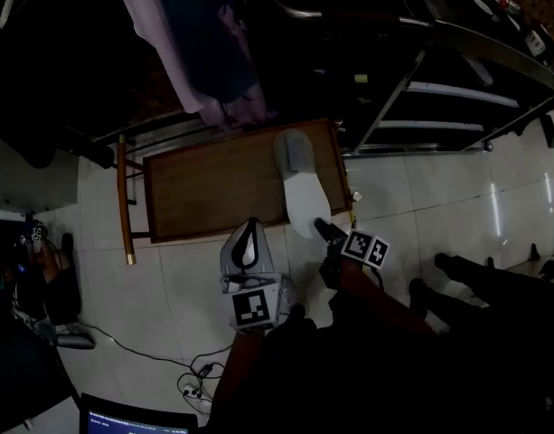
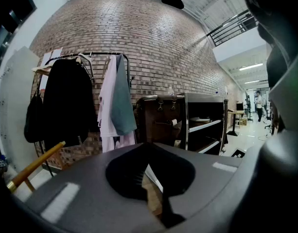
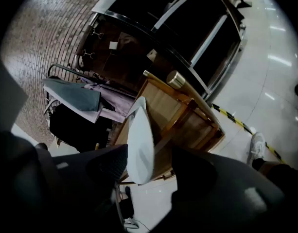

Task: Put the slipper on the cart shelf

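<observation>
White along most of its length and grey over the toe band, the slipper is showing as a single, flat, smooth-faced piece with a rounded heel. It is lying over the right end of the cart shelf, its grey toe toward the far edge and its white heel reaching out past the near edge toward the person. In the right gripper view the slipper is running lengthwise away from the camera, with the wooden cart shelf behind it.

The right gripper is sitting at the heel end. Its black jaws are standing spread, the heel between them; one jaw is close against the slipper, while a strip of shelf is showing between the slipper and the other jaw, so the right gripper is not pinching it.

The left gripper is hanging just in front of the shelf's near edge, beside the slipper. Its grey jaws are pressed together, and only a thin slit is showing between them in the left gripper view.

Counting: one slipper, one cart shelf, two grippers. On the clothes rack three garments are hanging: one black, one pink, one grey-green.
</observation>
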Available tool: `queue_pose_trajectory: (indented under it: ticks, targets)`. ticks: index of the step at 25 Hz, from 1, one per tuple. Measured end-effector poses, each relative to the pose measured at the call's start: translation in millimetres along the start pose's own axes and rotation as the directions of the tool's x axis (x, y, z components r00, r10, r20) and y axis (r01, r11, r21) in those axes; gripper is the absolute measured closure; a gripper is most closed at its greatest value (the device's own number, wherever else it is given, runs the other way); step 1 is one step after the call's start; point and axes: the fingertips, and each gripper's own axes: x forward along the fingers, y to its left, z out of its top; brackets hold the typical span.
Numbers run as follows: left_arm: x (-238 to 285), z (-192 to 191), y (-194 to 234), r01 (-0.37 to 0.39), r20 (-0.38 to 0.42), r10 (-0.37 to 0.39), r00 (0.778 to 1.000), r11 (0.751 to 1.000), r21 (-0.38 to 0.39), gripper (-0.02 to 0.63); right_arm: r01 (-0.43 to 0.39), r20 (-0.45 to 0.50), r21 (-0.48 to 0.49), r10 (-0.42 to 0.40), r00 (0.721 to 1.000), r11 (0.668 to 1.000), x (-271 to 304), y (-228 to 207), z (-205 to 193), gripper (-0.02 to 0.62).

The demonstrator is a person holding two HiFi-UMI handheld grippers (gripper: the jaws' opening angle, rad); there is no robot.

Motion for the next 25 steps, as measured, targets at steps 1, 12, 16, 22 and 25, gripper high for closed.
queue_pose_trajectory:
  ticks: [1,12,16,22,25]
  targets:
    - [0,-1,0,-0.002,-0.003,0.002,1.0,1.0,-0.001,0.591,-0.002,-0.003,0.014,0.002,1.0,1.0,3,-2,1,0.325]
    - [-8,-10,6,-0.028,-0.012,0.029,1.0,0.999,0.027,0.591,-0.032,-0.018,0.031,0.033,0.999,0.999,16,5,5,0.51]
    - [-11,-13,5,-0.017,-0.006,0.017,1.0,0.999,0.041,0.591,-0.066,0.014,0.031,0.065,0.998,0.997,10,16,6,0.541]
    - [-20,-19,15,-0.044,-0.014,0.044,0.999,0.999,-0.007,0.591,-0.046,0.043,-0.191,0.056,0.998,0.98,-11,45,11,0.557]
    - [-22,-22,23,-0.052,-0.014,0.052,0.999,0.998,-0.025,0.591,-0.037,0.103,-0.334,0.075,0.992,0.942,-29,70,22,0.558]
